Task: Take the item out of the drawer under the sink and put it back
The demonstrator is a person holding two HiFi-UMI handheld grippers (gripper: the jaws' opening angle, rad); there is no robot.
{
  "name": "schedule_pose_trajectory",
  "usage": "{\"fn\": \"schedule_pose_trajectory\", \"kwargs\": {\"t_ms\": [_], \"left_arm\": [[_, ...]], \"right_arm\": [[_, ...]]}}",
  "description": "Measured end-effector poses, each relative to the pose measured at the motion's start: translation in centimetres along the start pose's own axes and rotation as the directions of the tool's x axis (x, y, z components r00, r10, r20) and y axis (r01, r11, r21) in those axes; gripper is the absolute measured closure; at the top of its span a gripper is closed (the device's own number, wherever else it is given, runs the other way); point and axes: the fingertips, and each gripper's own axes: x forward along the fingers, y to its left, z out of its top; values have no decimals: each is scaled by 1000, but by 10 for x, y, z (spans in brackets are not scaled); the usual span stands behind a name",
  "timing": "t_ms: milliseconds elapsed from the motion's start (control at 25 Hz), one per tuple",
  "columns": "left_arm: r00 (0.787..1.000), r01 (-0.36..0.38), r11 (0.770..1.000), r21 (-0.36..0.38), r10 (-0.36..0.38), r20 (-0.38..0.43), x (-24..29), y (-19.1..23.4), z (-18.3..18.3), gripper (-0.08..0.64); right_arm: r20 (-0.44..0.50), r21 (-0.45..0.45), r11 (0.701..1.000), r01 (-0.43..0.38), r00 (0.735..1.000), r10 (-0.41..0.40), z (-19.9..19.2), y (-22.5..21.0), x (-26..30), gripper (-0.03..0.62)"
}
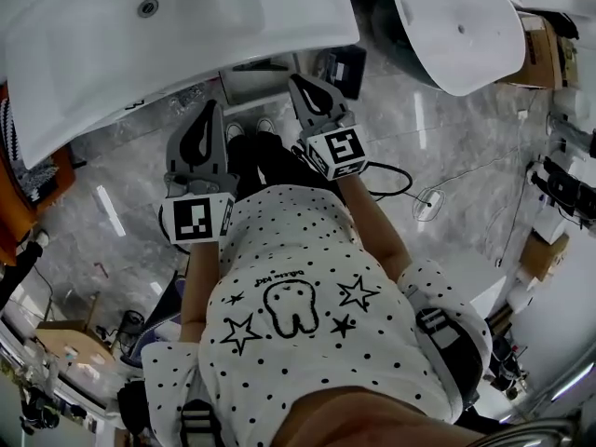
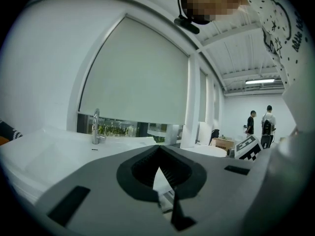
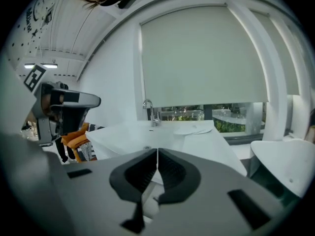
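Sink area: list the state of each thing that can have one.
left hand-held gripper: jaws shut, nothing between them.
right hand-held gripper: jaws shut, nothing between them.
faucet: no water seen running.
sink: basin empty.
roller blind: drawn down most of the way, a strip of window bare below.
ceiling light: on.
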Motion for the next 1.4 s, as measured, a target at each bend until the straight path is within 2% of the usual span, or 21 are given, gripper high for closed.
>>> {"fn": "schedule_pose_trajectory", "kwargs": {"t_ms": [160,360,480,560,920,1400], "left_arm": [[1000,-23,1000,-18,23,-7,2,2,-8,565],[999,-40,998,-41,39,-23,6,6,-29,565],[997,-47,998,-50,43,-66,1,6,-48,565],[995,-50,997,-53,46,-88,1,5,-61,565],[994,-56,997,-49,51,-97,8,5,-96,565],[993,-55,995,-82,46,-106,13,-4,-152,565]], "right_arm": [[-38,-22,1000,0,999,-1,-17,-5,15,578],[-157,-36,999,-37,987,31,-68,-10,44,577],[-227,-44,997,-66,972,55,-97,-14,59,534],[-269,-53,995,-80,961,63,-116,-20,70,529],[-418,-78,988,-131,904,87,-195,-32,114,477],[-534,-111,975,-193,839,105,-264,-39,156,434]]}}
